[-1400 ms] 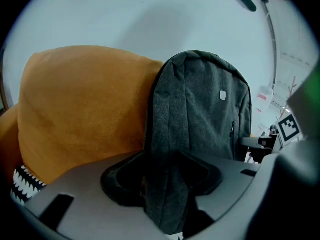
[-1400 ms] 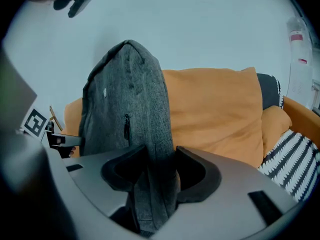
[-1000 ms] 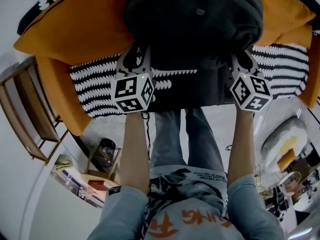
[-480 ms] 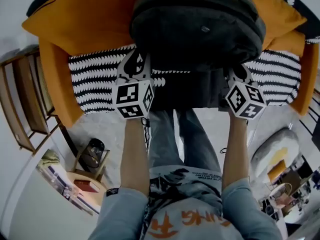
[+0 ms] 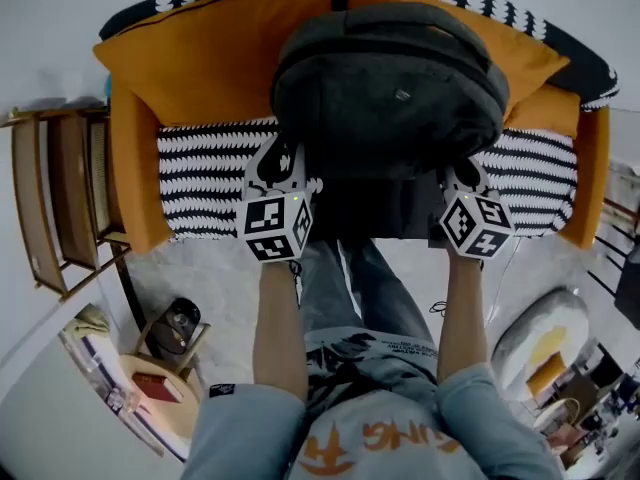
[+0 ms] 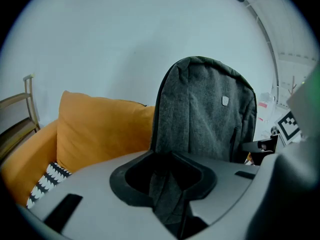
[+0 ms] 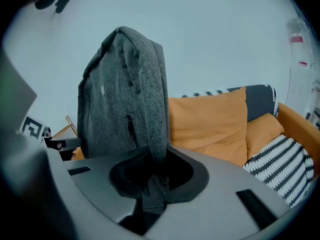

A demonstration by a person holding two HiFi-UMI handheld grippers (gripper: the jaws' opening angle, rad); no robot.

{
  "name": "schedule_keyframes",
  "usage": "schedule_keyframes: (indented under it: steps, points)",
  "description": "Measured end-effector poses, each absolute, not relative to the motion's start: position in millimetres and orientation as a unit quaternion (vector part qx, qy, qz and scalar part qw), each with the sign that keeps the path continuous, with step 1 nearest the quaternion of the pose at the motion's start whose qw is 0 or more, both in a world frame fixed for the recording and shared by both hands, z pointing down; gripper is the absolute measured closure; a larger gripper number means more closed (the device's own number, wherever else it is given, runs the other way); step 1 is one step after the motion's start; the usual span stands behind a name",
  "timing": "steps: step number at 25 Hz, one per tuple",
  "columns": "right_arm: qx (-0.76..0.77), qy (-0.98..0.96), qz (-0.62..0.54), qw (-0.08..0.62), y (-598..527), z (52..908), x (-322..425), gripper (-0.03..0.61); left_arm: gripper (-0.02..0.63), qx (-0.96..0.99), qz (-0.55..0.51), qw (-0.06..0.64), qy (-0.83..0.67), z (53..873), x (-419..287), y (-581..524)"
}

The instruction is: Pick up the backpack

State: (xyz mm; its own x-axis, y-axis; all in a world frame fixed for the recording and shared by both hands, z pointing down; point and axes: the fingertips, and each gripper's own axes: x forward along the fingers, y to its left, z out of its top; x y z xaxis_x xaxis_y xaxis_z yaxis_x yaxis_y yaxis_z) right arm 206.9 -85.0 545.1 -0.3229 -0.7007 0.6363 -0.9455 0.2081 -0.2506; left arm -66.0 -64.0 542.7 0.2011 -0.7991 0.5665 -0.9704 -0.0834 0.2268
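Backpack (image 5: 388, 88) risen over sofa (image 5: 130, 168), between left tongs (image 5: 281, 158) and right tongs (image 5: 460, 176), both just closing tighter on it.

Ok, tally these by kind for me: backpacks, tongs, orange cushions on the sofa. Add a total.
backpack: 1
tongs: 2, left tongs and right tongs; both have just been closing, with backpack fabric pinched between the jaws
orange cushions: 3
total: 6
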Motion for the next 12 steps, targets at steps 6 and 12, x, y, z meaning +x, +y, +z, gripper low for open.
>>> schedule_keyframes:
  steps: [6, 12]
  points:
    - [0.541, -0.769, 0.279, 0.195, -79, 491, 209, 0.526, 0.499, 0.716, 0.129, 0.281, -0.625, 491, -63, -50]
    - [0.544, -0.785, 0.251, 0.158, -90, 423, 211, 0.528, 0.499, 0.711, 0.100, 0.251, -0.649, 423, -59, -50]
